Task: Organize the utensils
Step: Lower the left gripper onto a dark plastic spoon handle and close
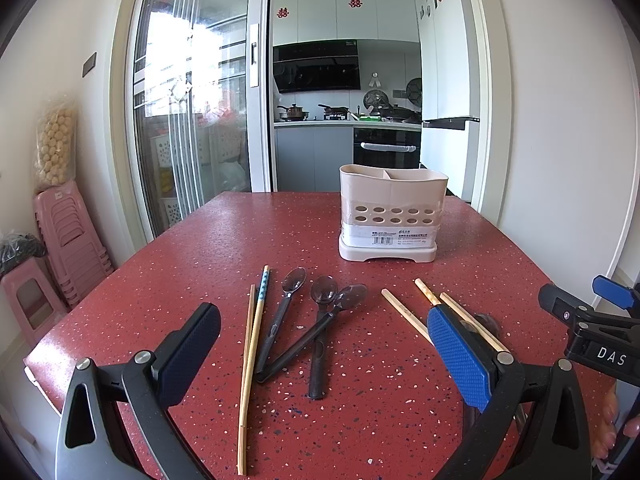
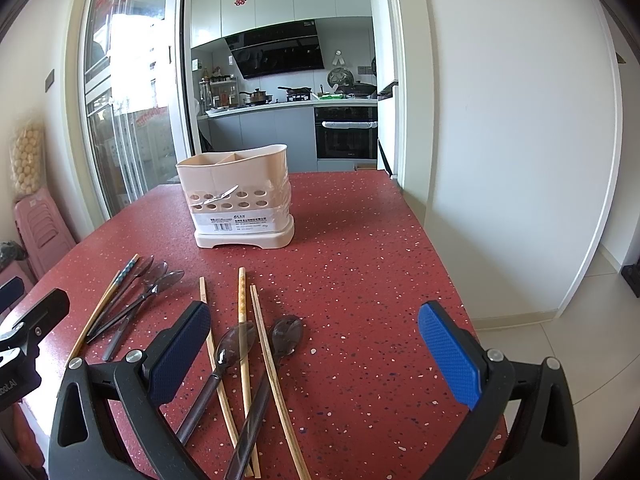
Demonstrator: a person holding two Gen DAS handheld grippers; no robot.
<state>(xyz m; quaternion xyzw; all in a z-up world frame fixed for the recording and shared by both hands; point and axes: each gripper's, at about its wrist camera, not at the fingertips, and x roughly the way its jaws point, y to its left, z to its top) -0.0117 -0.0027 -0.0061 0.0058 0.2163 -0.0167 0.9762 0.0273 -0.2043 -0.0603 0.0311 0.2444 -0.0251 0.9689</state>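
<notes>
A beige two-compartment utensil holder point(image 1: 390, 216) point(image 2: 236, 200) stands on the red speckled table point(image 1: 200, 248) point(image 2: 360, 260), with nothing visible in it. In the left wrist view, two chopsticks point(image 1: 250, 360) and three dark spoons point(image 1: 294, 280) lie loose between the fingers of my left gripper point(image 1: 324, 356), which hovers open above them. More chopsticks point(image 1: 404, 313) lie to the right, partly hidden by a blue pad. My right gripper point(image 2: 314, 354) is open over three chopsticks point(image 2: 242, 300) and two dark spoons point(image 2: 236, 344). Neither gripper holds anything.
Stacked pink stools point(image 1: 68, 240) stand left of the table by a glass sliding door point(image 1: 188, 120). A kitchen lies beyond the doorway. The table's right edge drops to tiled floor point(image 2: 540, 360) beside a white wall. Each gripper shows at the edge of the other's view.
</notes>
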